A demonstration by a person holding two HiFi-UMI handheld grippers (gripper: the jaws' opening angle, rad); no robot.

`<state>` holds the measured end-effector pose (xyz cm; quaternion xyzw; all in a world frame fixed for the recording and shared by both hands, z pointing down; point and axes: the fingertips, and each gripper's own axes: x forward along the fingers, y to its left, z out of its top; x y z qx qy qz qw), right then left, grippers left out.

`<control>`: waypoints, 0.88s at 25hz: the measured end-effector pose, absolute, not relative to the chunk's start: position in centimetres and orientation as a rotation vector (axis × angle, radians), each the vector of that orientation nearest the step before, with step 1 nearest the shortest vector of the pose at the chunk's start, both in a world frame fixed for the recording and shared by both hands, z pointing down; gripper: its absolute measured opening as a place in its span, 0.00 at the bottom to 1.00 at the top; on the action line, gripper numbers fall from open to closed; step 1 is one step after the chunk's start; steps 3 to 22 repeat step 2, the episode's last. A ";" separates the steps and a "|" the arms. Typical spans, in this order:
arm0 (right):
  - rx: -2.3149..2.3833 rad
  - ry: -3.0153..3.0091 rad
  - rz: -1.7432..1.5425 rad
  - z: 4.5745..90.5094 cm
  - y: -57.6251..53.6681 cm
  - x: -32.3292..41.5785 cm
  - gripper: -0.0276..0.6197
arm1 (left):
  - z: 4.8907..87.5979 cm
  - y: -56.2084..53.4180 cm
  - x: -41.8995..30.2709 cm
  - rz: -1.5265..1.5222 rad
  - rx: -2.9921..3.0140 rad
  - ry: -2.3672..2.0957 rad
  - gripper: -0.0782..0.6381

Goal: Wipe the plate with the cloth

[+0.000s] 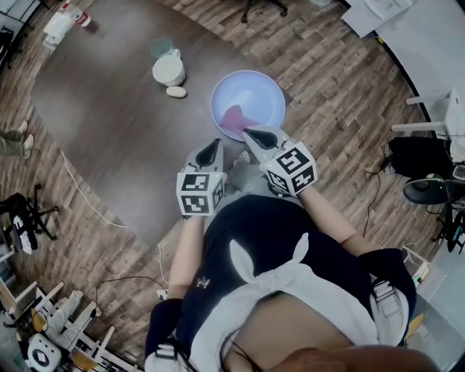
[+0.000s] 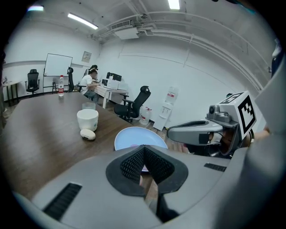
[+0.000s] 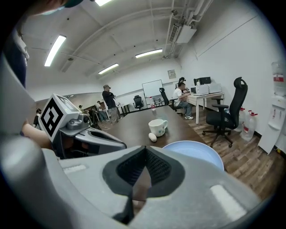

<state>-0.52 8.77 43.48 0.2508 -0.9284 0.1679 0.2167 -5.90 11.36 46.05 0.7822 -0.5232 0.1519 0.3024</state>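
A pale blue plate [image 1: 254,94] sits near the edge of the dark table [image 1: 109,123], with a pink cloth [image 1: 234,120] lying in its near side. My right gripper [image 1: 245,132] is shut and empty, its tips at the plate's near rim, right by the cloth. My left gripper [image 1: 216,143] is also shut and empty, just short of the plate on its left. In the left gripper view the shut jaws [image 2: 144,148] cover part of the plate [image 2: 134,136]. In the right gripper view the plate [image 3: 199,154] lies beyond the shut jaws [image 3: 145,148].
A white cup [image 1: 168,70] and a small white oval object [image 1: 176,91] stand left of the plate, with a glass [image 1: 161,47] behind them. A bottle [image 1: 81,18] stands at the table's far end. Office chairs [image 2: 136,102] and seated people are beyond the table.
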 end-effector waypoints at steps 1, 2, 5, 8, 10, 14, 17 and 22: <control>0.686 -2.565 0.463 43.5 9.2 -0.6 0.04 | 46.1 11.8 -5.8 0.406 2.075 -1.379 0.12; 0.676 -2.559 0.461 43.5 9.7 -0.8 0.04 | 46.1 12.2 -5.7 0.410 2.076 -1.370 0.12; 0.676 -2.559 0.461 43.5 9.7 -0.8 0.04 | 46.1 12.2 -5.7 0.410 2.076 -1.370 0.12; 0.676 -2.559 0.461 43.5 9.7 -0.8 0.04 | 46.1 12.2 -5.7 0.410 2.076 -1.370 0.12; 0.676 -2.559 0.461 43.5 9.7 -0.8 0.04 | 46.1 12.2 -5.7 0.410 2.076 -1.370 0.12; 0.676 -2.559 0.461 43.5 9.7 -0.8 0.04 | 46.1 12.2 -5.7 0.410 2.076 -1.370 0.12; 0.676 -2.559 0.461 43.5 9.7 -0.8 0.04 | 46.1 12.2 -5.7 0.410 2.076 -1.370 0.12; 0.676 -2.559 0.461 43.5 9.7 -0.8 0.04 | 46.1 12.2 -5.7 0.410 2.076 -1.370 0.12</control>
